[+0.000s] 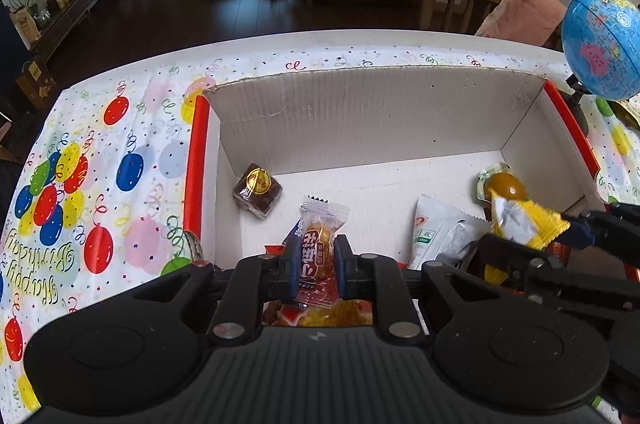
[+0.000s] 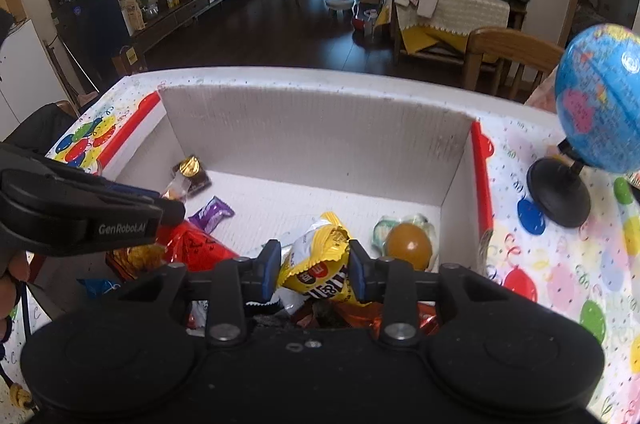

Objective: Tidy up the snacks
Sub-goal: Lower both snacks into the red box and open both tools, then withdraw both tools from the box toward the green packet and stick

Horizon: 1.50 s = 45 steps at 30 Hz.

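Left tool (image 1: 316, 260) clamped on red-orange candy packet (image 1: 318, 248), right tool (image 2: 314, 266) clamped on yellow packet (image 2: 316, 264), both above box (image 2: 312, 132) interior, far floor bare

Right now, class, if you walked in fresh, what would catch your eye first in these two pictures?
First, the cardboard box with red edges on the balloon-print tablecloth, snacks scattered inside. Over it, the left gripper pinches a clear orange snack packet and the right gripper a yellow packet. A blue globe stands to the box's right.
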Each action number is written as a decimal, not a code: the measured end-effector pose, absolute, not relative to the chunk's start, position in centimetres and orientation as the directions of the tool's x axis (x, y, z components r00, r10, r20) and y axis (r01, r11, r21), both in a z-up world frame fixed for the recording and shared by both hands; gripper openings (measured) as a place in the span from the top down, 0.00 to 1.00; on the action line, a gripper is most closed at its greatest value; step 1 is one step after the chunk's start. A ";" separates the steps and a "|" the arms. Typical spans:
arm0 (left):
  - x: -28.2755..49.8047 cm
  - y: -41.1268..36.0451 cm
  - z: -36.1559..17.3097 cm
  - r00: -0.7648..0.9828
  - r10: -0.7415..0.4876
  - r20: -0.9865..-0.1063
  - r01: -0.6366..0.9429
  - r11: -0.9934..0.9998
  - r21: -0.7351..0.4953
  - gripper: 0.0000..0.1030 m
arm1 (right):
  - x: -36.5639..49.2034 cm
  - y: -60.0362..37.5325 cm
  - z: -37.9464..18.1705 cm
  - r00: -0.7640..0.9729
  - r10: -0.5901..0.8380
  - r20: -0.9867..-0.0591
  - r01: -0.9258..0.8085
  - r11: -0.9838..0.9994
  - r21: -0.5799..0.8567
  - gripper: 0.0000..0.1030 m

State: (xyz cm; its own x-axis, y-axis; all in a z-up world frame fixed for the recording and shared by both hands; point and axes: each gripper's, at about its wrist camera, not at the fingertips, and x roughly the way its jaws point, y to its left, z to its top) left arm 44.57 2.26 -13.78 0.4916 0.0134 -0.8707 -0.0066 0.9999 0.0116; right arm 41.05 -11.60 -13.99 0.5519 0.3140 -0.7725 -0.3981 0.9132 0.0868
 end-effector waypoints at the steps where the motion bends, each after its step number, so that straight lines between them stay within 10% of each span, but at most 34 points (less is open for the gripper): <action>1: 44.6 2.2 -13.8 0.491 0.017 -0.871 -0.004 1.000 0.018 0.84 | 41.0 -11.6 -14.0 0.550 0.313 -0.775 -0.399 0.913 0.086 0.67; 24: 41.2 3.7 -10.7 0.511 -0.044 -0.859 -0.006 0.998 -0.055 0.69 | 37.4 -12.9 -10.9 0.611 0.315 -0.726 -0.362 0.927 0.098 0.38; 28: 39.4 4.0 -9.0 0.552 -0.064 -0.832 0.001 0.997 -0.076 0.39 | 36.0 -12.8 -9.6 0.632 0.320 -0.706 -0.359 0.928 0.100 0.33; 45: 29.1 6.5 -2.4 0.661 -0.139 -0.738 0.074 0.990 -0.120 0.39 | 25.9 -12.2 -4.4 0.726 0.369 -0.580 -0.356 0.924 0.141 0.08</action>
